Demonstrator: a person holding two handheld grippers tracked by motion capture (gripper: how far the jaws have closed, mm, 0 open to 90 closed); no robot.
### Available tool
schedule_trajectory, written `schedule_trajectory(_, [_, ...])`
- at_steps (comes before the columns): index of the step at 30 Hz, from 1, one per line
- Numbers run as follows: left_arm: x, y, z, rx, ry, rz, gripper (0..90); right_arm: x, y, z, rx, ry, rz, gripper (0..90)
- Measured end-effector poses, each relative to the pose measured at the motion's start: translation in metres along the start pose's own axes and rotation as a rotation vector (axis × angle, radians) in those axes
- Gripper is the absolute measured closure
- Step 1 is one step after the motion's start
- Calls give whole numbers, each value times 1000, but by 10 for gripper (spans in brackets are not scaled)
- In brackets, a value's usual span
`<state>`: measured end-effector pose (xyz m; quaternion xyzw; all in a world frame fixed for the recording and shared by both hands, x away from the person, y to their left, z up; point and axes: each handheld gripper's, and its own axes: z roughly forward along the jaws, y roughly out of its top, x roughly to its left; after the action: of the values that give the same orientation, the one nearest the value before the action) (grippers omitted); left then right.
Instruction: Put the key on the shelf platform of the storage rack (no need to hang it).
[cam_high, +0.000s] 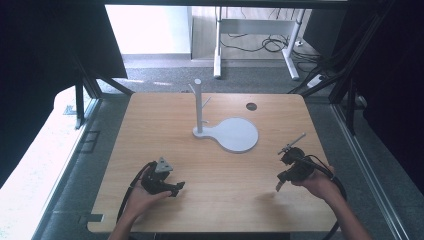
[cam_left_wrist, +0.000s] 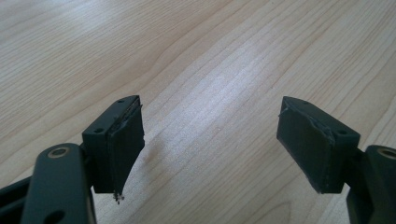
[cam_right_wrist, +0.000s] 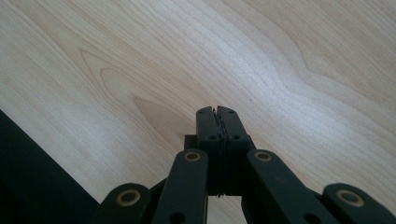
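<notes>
- You held the left gripper (cam_high: 175, 188) low over the bare wood of the desk (cam_high: 215, 200), on the near side of the white stand (cam_high: 226, 131) and well apart from it; its jaws stood wide apart with nothing between them, as the left gripper view showed.
- You held the right gripper (cam_high: 278, 186) on the near right of the stand, also well apart from it, tilted down toward the desk; its jaws were pressed together on nothing.
- The stand stood toward the far middle of the desk, its upright post (cam_high: 198, 105) with short pegs at the left end of its round flat base.
- The nearest risk I judged was the reach itself: the post was tall and thin on a light base, so a sideways brush from either gripper or its trailing cable could have tipped or slid the stand.
- With the right jaws together, you could not have grasped anything until you opened them; arriving closed would have pushed the stand instead of taking it.
- Both grippers hung close to the wood, so a downward dip could have scraped the pads (cam_left_wrist: 126, 140), which already looked frayed at the edges.
- The dark hole (cam_high: 251, 106) beyond the stand could have caught a cable or a sliding base.
</notes>
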<state>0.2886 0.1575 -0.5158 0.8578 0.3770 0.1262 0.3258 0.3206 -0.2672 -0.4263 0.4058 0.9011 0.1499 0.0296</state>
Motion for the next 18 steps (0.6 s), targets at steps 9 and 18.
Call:
schedule_trajectory(9, [-1, 0, 0, 2, 0, -3, 233, -3, 12, -4, -14, -3, -8, 895])
schedule_trajectory(18, [-2, 0, 1, 7, 9, 1, 233, -5, 28, -8, -25, -7, -15, 894])
